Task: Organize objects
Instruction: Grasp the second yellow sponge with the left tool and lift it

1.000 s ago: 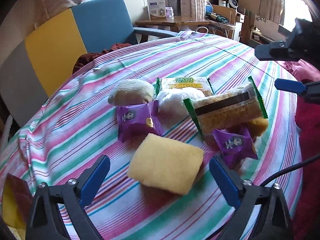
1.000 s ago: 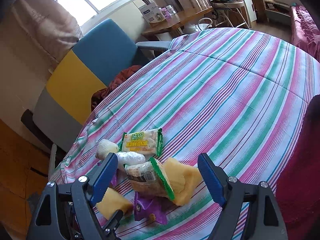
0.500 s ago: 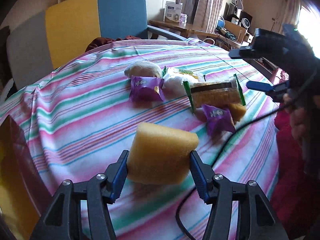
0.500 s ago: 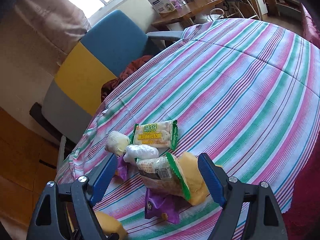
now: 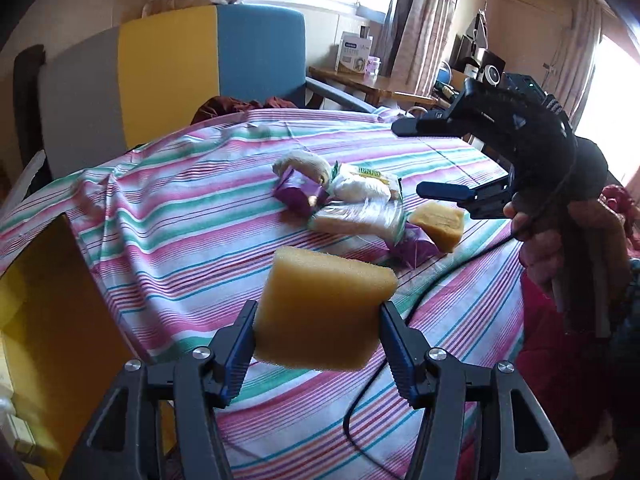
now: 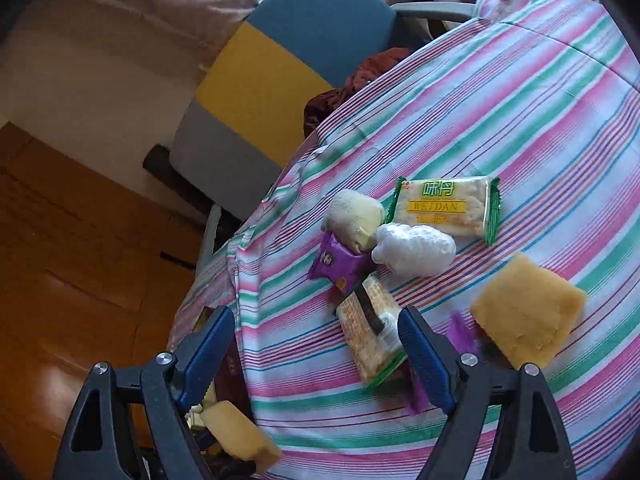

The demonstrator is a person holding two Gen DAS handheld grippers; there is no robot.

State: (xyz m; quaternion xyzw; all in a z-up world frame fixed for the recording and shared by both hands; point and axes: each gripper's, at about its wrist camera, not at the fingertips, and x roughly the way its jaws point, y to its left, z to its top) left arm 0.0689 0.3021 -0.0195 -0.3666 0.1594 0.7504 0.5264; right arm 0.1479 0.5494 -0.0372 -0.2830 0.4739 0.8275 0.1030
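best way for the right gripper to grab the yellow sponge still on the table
Grip the yellow sponge across its two flat side faces, coming down from above. It lies flat on the striped cloth, slightly apart from the snack packets, with its far side clear. The right gripper is open, probably wide enough. Foam squashes, so close gently.

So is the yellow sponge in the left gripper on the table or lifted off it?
Lifted: the left gripper pinches the yellow sponge above the striped tablecloth.
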